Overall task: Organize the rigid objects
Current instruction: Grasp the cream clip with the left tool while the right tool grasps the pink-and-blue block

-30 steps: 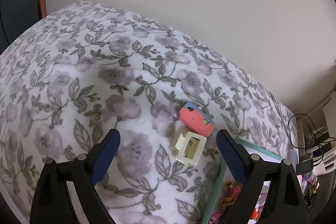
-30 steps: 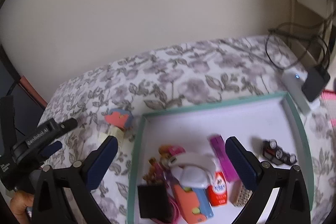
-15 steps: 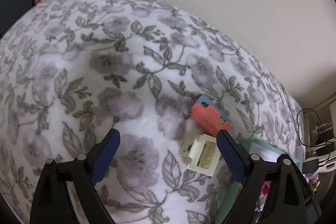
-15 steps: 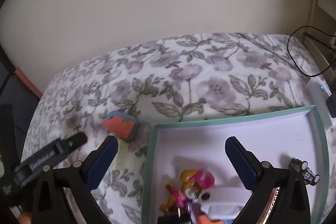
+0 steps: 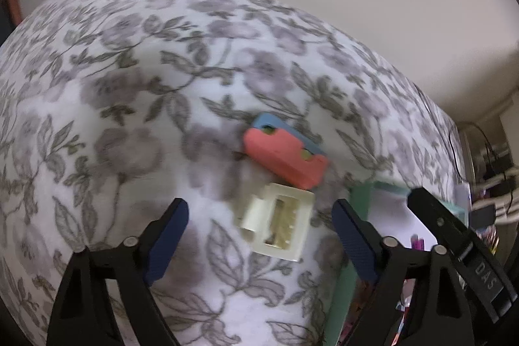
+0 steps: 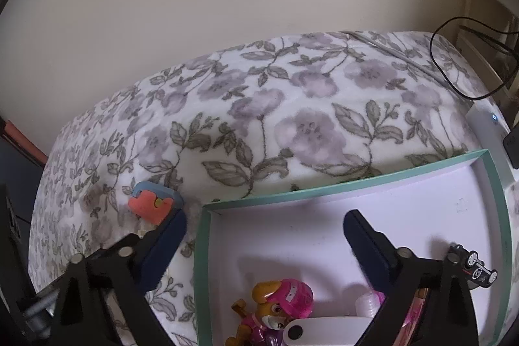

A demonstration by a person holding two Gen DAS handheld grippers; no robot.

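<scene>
A cream plastic clip (image 5: pixel 275 222) lies on the floral blanket, touching a pink-and-blue foam block (image 5: pixel 285 154) just behind it. My left gripper (image 5: pixel 259 209) hangs low over the clip. Its jaws are closing with the clip between them, and the pads are clear of it. The right gripper (image 6: pixel 264 218) hovers over the near left corner of the green-rimmed tray (image 6: pixel 356 184). Its jaws are closing too, with nothing held. In the tray lie a pink pup figure (image 6: pixel 279 307), a black toy car (image 6: pixel 473 265) and a white oblong piece (image 6: pixel 324 329). The foam block (image 6: pixel 152 201) shows left of the tray.
The floral blanket (image 6: pixel 292 106) covers a bed that ends at a plain wall. A black cable (image 6: pixel 454 70) and a white device (image 6: pixel 486 132) lie beyond the tray's right end. The tray's green rim (image 5: pixel 360 200) sits close to the right of the clip.
The left gripper has sunk toward the cream clip, which now looks larger between narrower jaws. The right gripper has shifted toward the tray's left corner, so most tray contents have slid out of view.
</scene>
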